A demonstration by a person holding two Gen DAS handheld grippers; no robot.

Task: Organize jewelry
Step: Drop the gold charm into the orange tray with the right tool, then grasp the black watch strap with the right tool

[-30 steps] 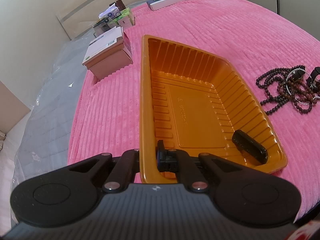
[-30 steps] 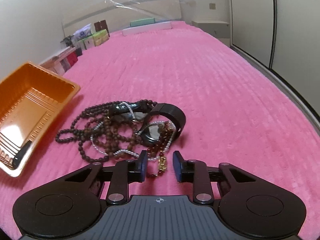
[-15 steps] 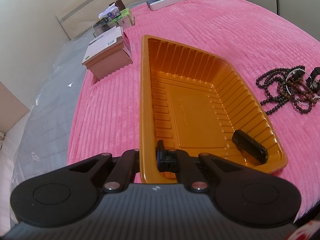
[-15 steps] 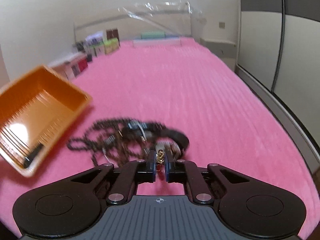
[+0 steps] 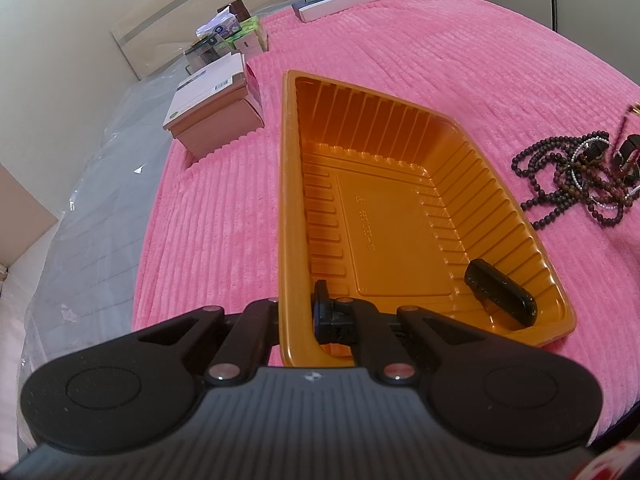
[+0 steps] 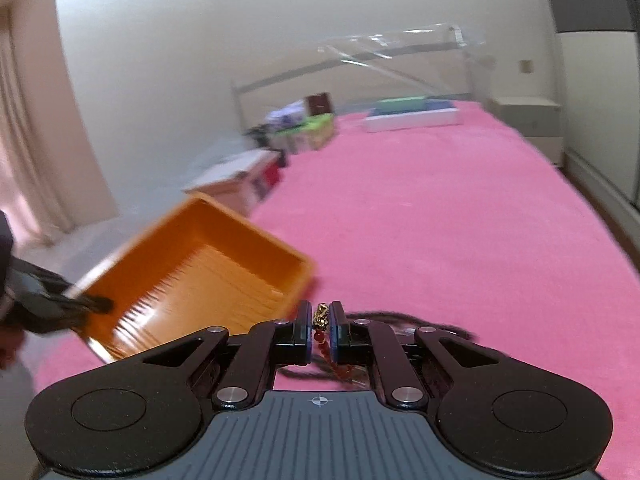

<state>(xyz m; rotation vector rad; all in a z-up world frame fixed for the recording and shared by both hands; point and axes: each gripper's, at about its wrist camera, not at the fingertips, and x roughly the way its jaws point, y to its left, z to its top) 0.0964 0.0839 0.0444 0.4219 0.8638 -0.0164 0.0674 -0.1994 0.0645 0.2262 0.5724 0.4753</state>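
An orange plastic tray (image 5: 400,152) lies on the pink ribbed bedspread; it also shows in the right wrist view (image 6: 168,264). My left gripper (image 5: 298,316) is shut on the tray's near rim. A black bracelet piece (image 5: 500,298) lies inside the tray. A tangle of dark bead necklaces (image 5: 576,176) lies to the tray's right. My right gripper (image 6: 322,326) is shut on a red-bead bracelet with a gold charm (image 6: 321,320), lifted above the pile; the strand hangs below the fingers.
A pinkish box (image 5: 216,108) stands left of the tray. Several small boxes (image 5: 232,40) and a flat white box (image 5: 344,0) lie at the bed's far end. The bed's left edge drops to a plastic-covered mattress (image 5: 80,240). A wardrobe (image 6: 600,80) stands on the right.
My right gripper closed on the red-bead bracelet, lifted it off the pile and swung up and left toward the tray. My left gripper has kept its hold on the tray rim.
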